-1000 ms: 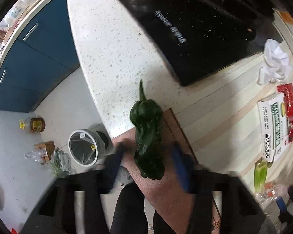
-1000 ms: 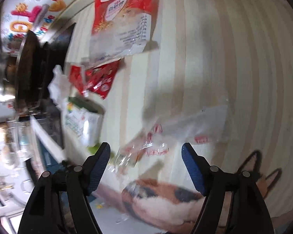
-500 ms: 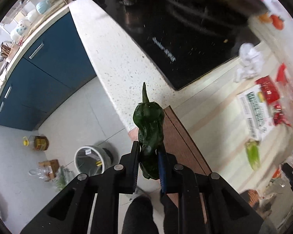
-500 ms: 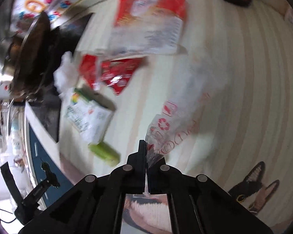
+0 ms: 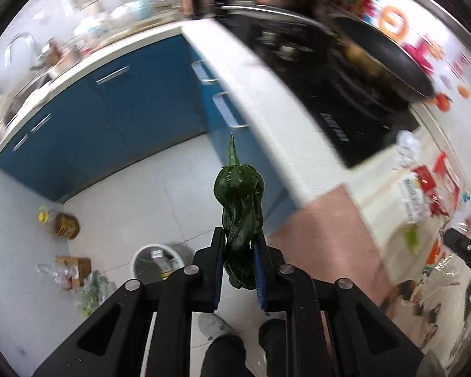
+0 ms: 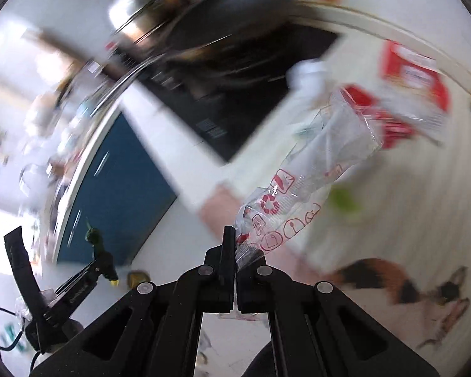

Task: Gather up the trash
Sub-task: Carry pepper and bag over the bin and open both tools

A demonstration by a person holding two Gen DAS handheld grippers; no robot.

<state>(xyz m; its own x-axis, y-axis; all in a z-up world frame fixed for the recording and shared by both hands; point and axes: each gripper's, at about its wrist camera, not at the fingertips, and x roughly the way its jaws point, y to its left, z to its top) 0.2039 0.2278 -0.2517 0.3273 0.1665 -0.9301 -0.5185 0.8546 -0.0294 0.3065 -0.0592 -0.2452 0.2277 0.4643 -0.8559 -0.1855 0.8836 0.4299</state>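
My left gripper (image 5: 239, 251) is shut on a wrinkled dark green pepper (image 5: 240, 210), held in the air over the kitchen floor, stem pointing away. A white trash bin (image 5: 155, 262) stands on the floor below and to the left of it. My right gripper (image 6: 234, 251) is shut on the corner of a clear plastic wrapper with red symbols (image 6: 301, 182), lifted off the striped countertop (image 6: 408, 220). The left gripper with the pepper also shows small in the right wrist view (image 6: 99, 245).
Red snack packets (image 5: 436, 185), a white printed carton (image 5: 413, 194), crumpled tissue (image 5: 406, 149) and a green scrap (image 5: 413, 238) lie on the counter. A black cooktop (image 5: 345, 106) with a pan (image 5: 389, 59) is behind. Blue cabinets (image 5: 110, 119), an oil bottle (image 5: 61, 223) and floor clutter (image 5: 75, 276) are left.
Both grippers closed on their items, then lifted and swung away from the counter. The pepper left the brown board and now hangs over the floor. The wrapper rose off the countertop.
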